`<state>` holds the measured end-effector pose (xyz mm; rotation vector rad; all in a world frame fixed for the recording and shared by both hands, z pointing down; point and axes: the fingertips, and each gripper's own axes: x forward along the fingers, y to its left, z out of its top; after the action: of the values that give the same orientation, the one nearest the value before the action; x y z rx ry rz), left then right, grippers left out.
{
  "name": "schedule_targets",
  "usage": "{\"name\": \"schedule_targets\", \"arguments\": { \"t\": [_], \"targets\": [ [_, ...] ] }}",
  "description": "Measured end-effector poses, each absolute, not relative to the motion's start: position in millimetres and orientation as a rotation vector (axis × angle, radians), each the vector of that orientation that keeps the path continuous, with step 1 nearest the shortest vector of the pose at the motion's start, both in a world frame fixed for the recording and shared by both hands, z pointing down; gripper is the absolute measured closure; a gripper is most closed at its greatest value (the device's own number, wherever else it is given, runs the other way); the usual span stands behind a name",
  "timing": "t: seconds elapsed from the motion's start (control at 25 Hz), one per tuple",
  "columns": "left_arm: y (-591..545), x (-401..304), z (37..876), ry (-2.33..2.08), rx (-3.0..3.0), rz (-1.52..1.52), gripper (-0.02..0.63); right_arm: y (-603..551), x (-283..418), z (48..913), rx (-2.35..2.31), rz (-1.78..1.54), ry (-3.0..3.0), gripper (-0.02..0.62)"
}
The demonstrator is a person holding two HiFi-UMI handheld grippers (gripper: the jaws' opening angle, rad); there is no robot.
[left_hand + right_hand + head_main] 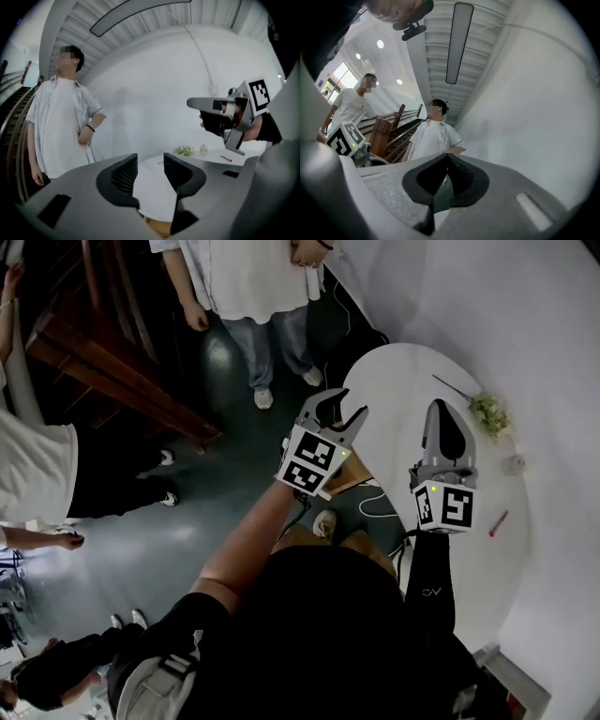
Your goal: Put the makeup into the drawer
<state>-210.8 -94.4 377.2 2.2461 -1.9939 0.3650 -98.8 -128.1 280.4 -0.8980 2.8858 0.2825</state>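
the person is holding both grippers up in the air over the near end of a white table point(398, 381) with a rounded end. the left gripper point(339, 415) is standing with its jaws well apart and nothing is sitting between them; only the bare table top is showing through the gap. the right gripper point(442, 418) is holding its jaws together, with the tips meeting, and it is gripping nothing.

the makeup, a thin red stick point(498, 523), is lying flat on the table on the side close to the wall. in the head view it is to the right of the right gripper, and no gripper is touching it.

a small pale jar point(514, 464) is standing upright on the table, near a bunch of green leaves point(488, 414). i cannot tell what is inside the jar. a thin dark stalk point(452, 387) is lying beside the leaves. under the table edge, between the two grippers in the head view, a brown thing point(345, 480) is showing, but i cannot tell if it is a container.

a person point(248, 277) in a pale shirt and jeans is standing on the dark floor point(187, 521) beyond the left gripper.
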Motion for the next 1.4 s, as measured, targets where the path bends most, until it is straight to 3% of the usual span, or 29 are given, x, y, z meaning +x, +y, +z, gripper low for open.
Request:
{"name": "schedule_targets", "arguments": {
  "t": [0.2, 0.84, 1.08, 1.4],
  "targets": [
    [-90, -205, 324, -2.064, 2.334, 0.27, 0.431, -130, -95, 270, -0.904, 0.298, 2.861, 0.591],
    [-108, -170, 315, -1.946, 2.474, 0.277, 0.431, -139, -57, 276, -1.074, 0.292, 2.832, 0.591],
    [-133, -120, 309, -1.823, 2.578, 0.256, 0.431, -149, 0, 276, -1.232, 0.291, 2.794, 0.591],
    [-169, 7, 307, -1.534, 2.758, 0.228, 0.431, -160, 126, 273, -1.544, 0.29, 2.672, 0.591]
  ]
}}
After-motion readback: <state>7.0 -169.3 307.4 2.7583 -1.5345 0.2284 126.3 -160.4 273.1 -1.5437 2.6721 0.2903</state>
